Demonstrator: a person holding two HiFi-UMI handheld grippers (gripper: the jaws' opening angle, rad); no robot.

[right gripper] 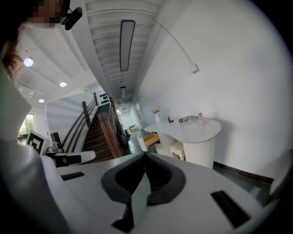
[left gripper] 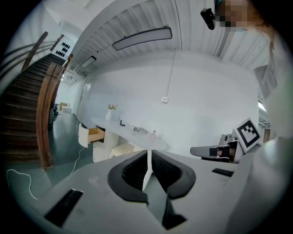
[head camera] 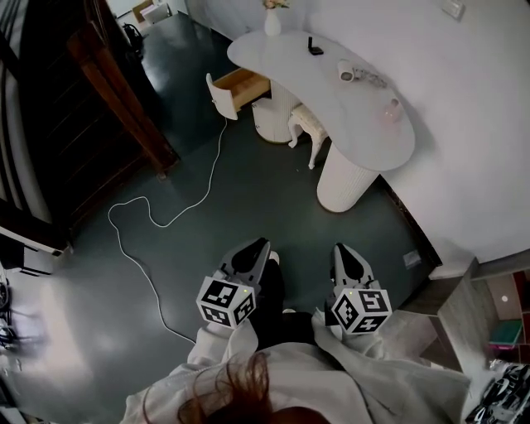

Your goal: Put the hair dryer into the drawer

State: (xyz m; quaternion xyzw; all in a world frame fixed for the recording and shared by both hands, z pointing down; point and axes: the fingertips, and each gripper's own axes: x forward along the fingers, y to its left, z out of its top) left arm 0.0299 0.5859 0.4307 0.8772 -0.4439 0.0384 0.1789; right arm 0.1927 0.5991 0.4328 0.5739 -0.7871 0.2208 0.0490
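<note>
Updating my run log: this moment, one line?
left gripper: shut, empty | right gripper: shut, empty | hair dryer: on desk | drawer: open

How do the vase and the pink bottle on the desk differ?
The vase is white and holds flowers; the pink bottle holds none. On the white desk, the vase stands at the end by the open drawer; the pink bottle stands toward the opposite end. Both stand upright.

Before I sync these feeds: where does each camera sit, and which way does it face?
Head view: on the head, steeply down at floor, white table; left gripper, right gripper, sleeves show.
Left gripper view: along its shut jaws toward the table; right gripper beside.
Right gripper view: likewise; left gripper beside.
All share the open drawer.
</note>
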